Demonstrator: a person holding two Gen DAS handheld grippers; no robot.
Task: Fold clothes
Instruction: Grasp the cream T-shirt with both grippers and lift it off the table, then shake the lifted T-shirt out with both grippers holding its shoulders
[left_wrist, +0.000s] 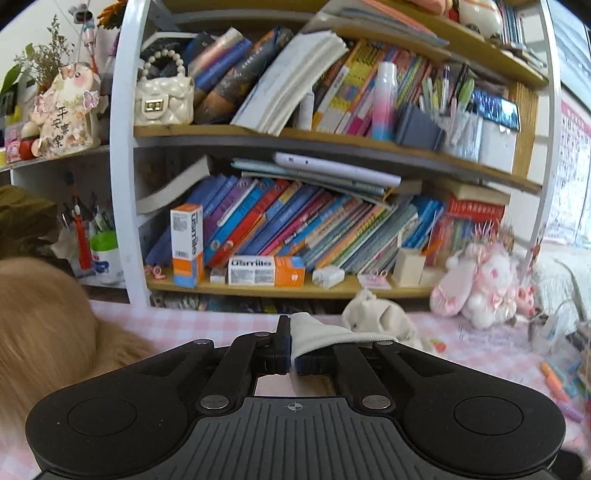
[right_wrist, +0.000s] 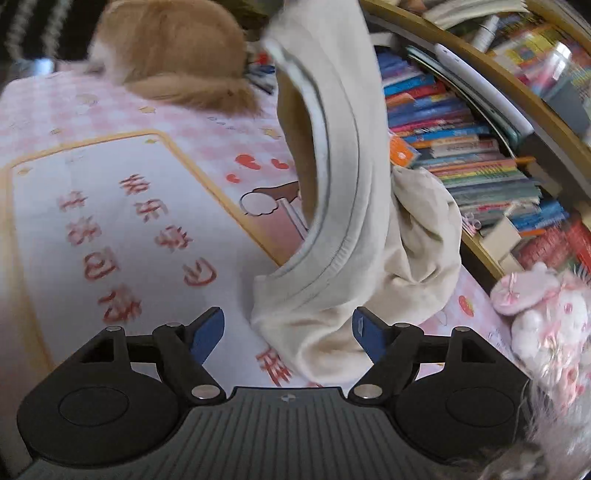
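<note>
To the left of the left hand-held gripper (left_wrist: 291, 350) a ginger furry animal (left_wrist: 40, 325) crowds the desk (left_wrist: 192, 325); the pink checked top ahead of it lies open up to the bookshelf (left_wrist: 332, 140). Its jaws are fully closed, pinching a fold of the cream garment (left_wrist: 317, 336), which drapes rightward over one finger. The boxes on the lower shelf (left_wrist: 251, 271) read "usmile". Further right sits a pink plush toy (left_wrist: 480, 284).

Only the right wrist view shows the garment (right_wrist: 343, 184) hanging in a tall loop, its lower end bunched on the desk between the spread fingers of the right hand-held gripper (right_wrist: 288, 334); the jaws stand wide and one blue pad (right_wrist: 369, 332) looks to touch the cloth. To its left lies open room over a white desk mat (right_wrist: 110, 229) with red Chinese characters.
</note>
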